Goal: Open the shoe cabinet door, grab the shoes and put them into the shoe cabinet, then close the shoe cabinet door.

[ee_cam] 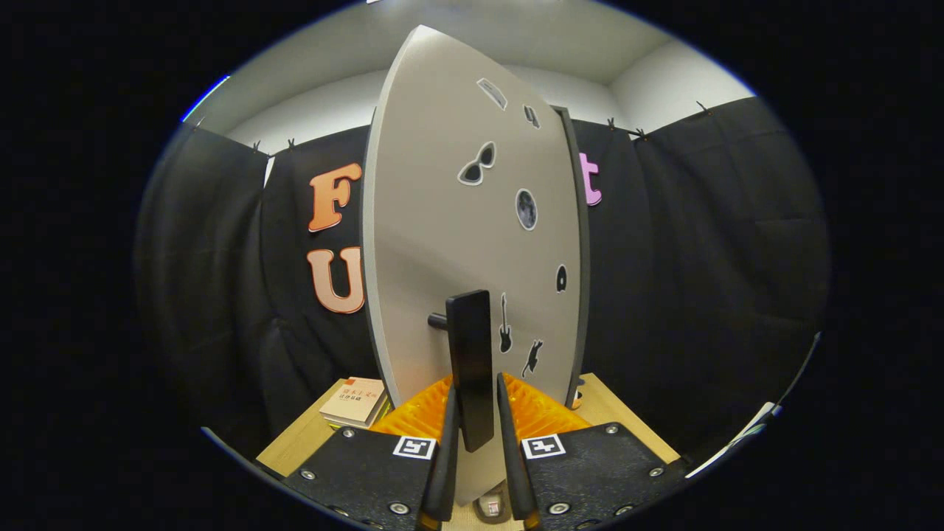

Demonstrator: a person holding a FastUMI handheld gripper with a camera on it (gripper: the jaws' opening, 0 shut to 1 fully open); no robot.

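So at this point the hand-held gripper (472, 435) was sitting right on the shoe cabinet door (442, 243), with the dark upright handle (470, 361) caught between its two fingers. The fingers flanked the lower end of the handle closely on both sides, looking clamped onto it, though whether both pads truly pressed was a bit hard to confirm from this angle.

The key relation: the handle ran vertically, long axis straight up and down, and it stood dead ahead between the fingers, sticking out from the door on a short peg. The door itself was a pale panel with little black stickers (478, 164), seen nearly edge-on, its dark far edge off to the right, so I'd guess it was partway swung.

Below, a wooden counter (295, 442) carried a small stack of books (355, 402) left of the door. What might be a shoe (493, 507) peeked out low between the fingers, too little visible to be sure.

My read: door step was in hand, and the next pull or push had to follow the door's swing.
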